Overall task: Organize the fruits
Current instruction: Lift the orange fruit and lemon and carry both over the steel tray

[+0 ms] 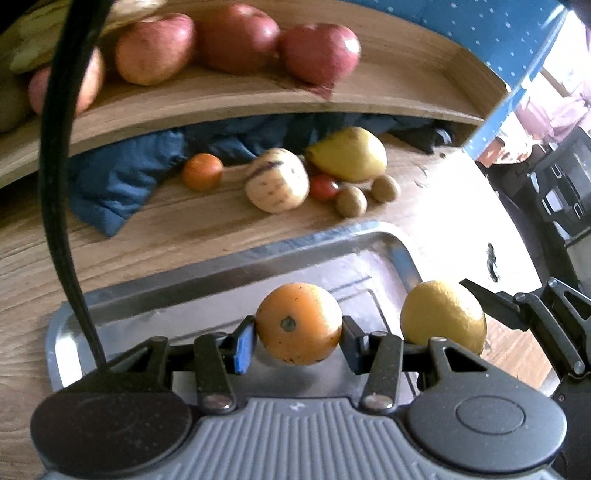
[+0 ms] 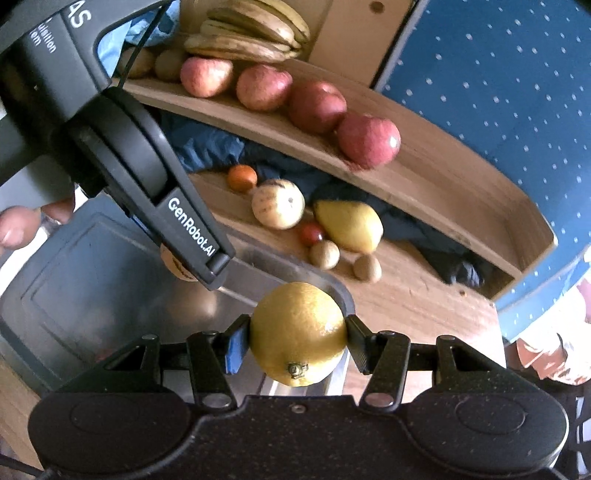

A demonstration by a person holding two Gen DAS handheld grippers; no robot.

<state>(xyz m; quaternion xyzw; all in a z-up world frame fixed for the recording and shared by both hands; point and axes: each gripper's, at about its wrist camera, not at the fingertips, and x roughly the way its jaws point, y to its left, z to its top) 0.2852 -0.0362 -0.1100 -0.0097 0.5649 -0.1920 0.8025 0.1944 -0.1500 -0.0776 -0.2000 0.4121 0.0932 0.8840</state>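
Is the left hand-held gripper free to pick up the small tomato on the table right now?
Probably not: the left hand-held gripper is already shut on an orange, so the tomato, wedged among other fruit, would have to wait.

Four red apples (image 2: 317, 107) sit in a row on the wooden shelf (image 2: 461, 192), with one bunch of bananas (image 2: 255, 31) at the far left end of it and two brown kiwis (image 2: 153, 62) just beside the bunch. On the bench (image 2: 406, 295) below lie one small orange (image 2: 242, 178), one striped melon (image 2: 279, 206), one yellow pear (image 2: 351, 226), one tomato (image 2: 312, 233) and two more kiwis (image 2: 324, 254). There are two grippers, one holding one orange (image 1: 298, 323) and the other one lemon (image 2: 298, 334), above one metal tray (image 1: 332, 243).
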